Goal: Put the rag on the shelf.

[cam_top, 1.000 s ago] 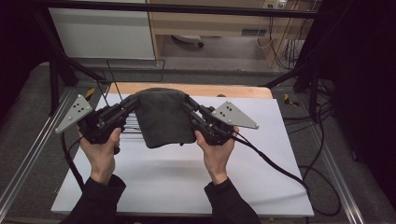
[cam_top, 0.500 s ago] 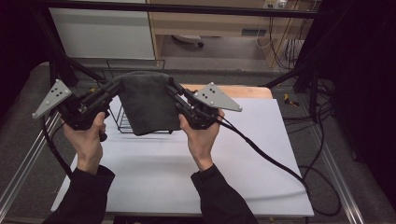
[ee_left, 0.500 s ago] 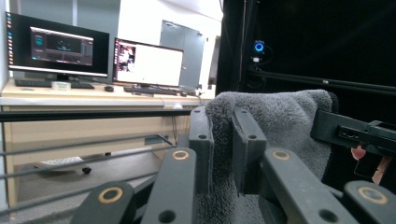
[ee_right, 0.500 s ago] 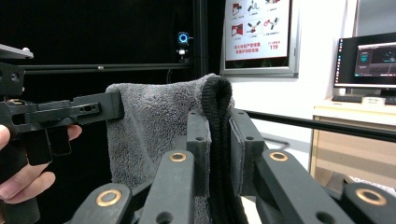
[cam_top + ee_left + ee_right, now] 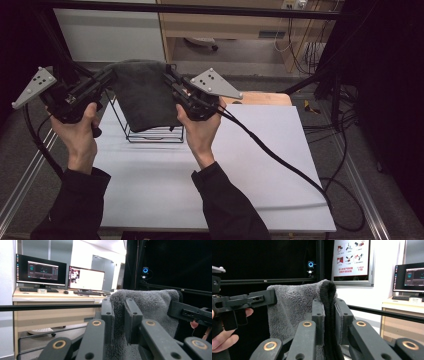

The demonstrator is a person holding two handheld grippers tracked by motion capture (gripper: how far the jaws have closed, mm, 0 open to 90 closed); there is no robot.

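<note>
Both grippers, left gripper [image 5: 107, 78] and right gripper [image 5: 170, 80], pinch a grey towel's [image 5: 142, 97] top corners, fingers clamped, spreading it above a wire rack [image 5: 152, 135] for draping.

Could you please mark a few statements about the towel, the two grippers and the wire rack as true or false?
1. The grey towel is held at both ends by the left gripper and the right gripper. True.
2. The towel lies flat on the white table. False: it hangs in the air between the grippers.
3. A black wire rack stands on the table below the towel. True.
4. The right gripper's jaws stand open with nothing between them. False: they are clamped on the towel's edge.
5. The towel is bright red. False: it is dark grey.
</note>
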